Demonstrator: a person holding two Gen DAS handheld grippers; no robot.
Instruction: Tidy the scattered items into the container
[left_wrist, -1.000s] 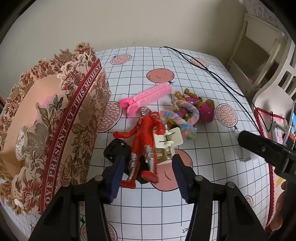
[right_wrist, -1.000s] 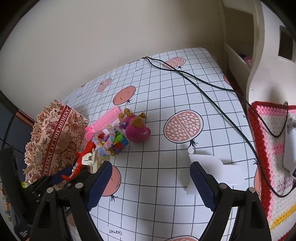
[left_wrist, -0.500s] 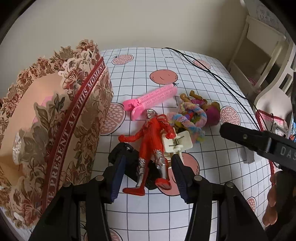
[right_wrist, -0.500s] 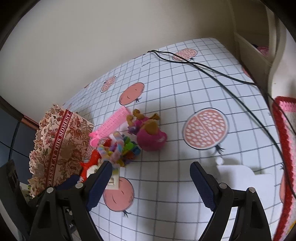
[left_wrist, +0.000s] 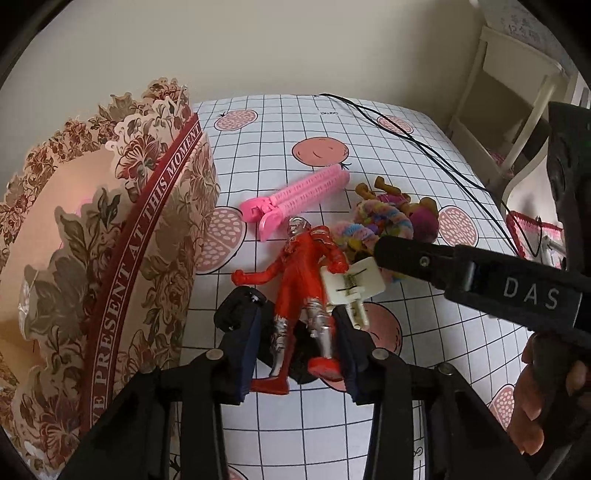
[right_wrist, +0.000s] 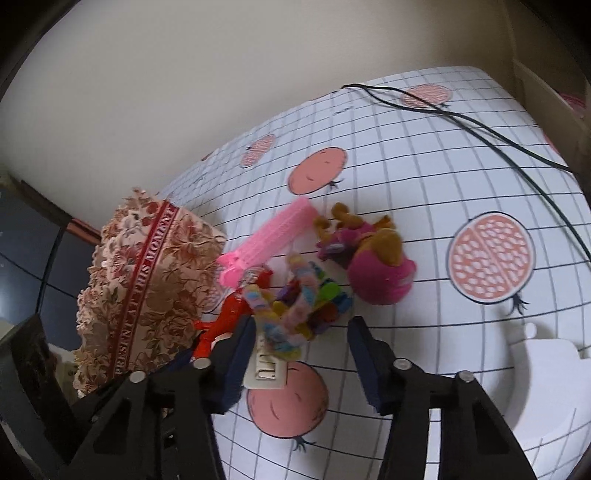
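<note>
The floral paper box (left_wrist: 110, 258) stands at the left, also seen as the box (right_wrist: 147, 277). A red action figure (left_wrist: 303, 273) lies on a black object (left_wrist: 236, 306) beside it. My left gripper (left_wrist: 297, 350) is closing with the figure's legs between its pads, a small gap still showing on the left side. My right gripper (right_wrist: 301, 354) is also closing, its tips on either side of a multicoloured fuzzy ring (right_wrist: 295, 310) and a white clip (right_wrist: 266, 365), without pressing them. One right finger (left_wrist: 424, 258) reaches over the ring (left_wrist: 373, 221).
A pink hair clip (left_wrist: 295, 199) and a pink plush toy (right_wrist: 376, 269) lie just behind the pile. A black cable (right_wrist: 498, 129) crosses the far right of the checked cloth. A white object (right_wrist: 546, 369) sits at the right. A hand (left_wrist: 535, 387) holds the right gripper.
The right gripper came in and down over the toy pile and its jaws narrowed. The left jaws narrowed around the red figure's legs.
</note>
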